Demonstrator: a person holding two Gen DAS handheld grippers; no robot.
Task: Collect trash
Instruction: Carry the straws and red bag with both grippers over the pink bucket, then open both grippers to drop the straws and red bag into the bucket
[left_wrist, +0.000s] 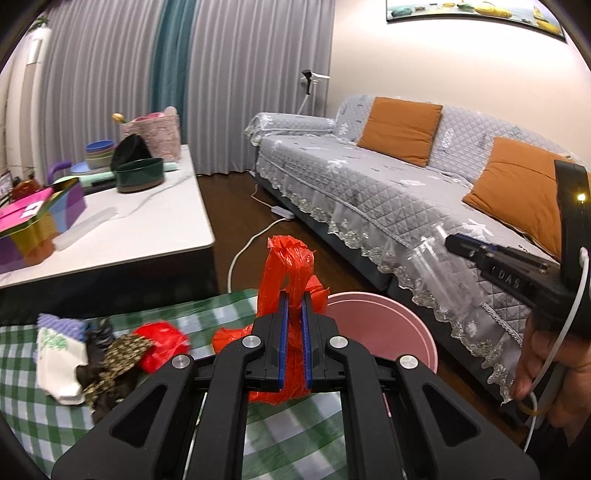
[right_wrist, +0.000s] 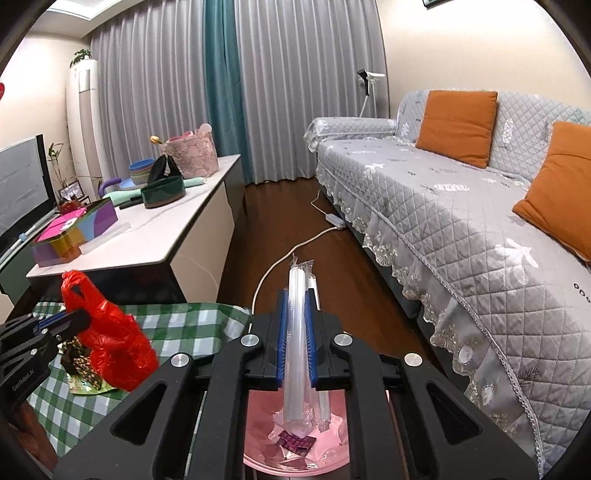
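Observation:
My left gripper (left_wrist: 294, 295) is shut on a red plastic bag (left_wrist: 290, 266), lifted above the green checked cloth (left_wrist: 229, 306) beside the pink bin (left_wrist: 388, 325). It also shows in the right wrist view (right_wrist: 79, 321) with the red bag (right_wrist: 114, 343). My right gripper (right_wrist: 296, 295) is shut on a clear plastic cup stack in wrapping (right_wrist: 297, 332), directly over the pink bin (right_wrist: 295, 443), which holds small wrappers. The clear cups (left_wrist: 428, 266) and right gripper (left_wrist: 452, 242) show at the right of the left wrist view. More trash (left_wrist: 92, 354) lies on the cloth: white and patterned wrappers and a red scrap (left_wrist: 162, 347).
A white marble coffee table (left_wrist: 147, 221) carries boxes, bowls and a basket. A grey sofa (left_wrist: 369, 177) with orange cushions stands right. A white power cable (right_wrist: 295, 247) and strip lie on the dark wood floor between them.

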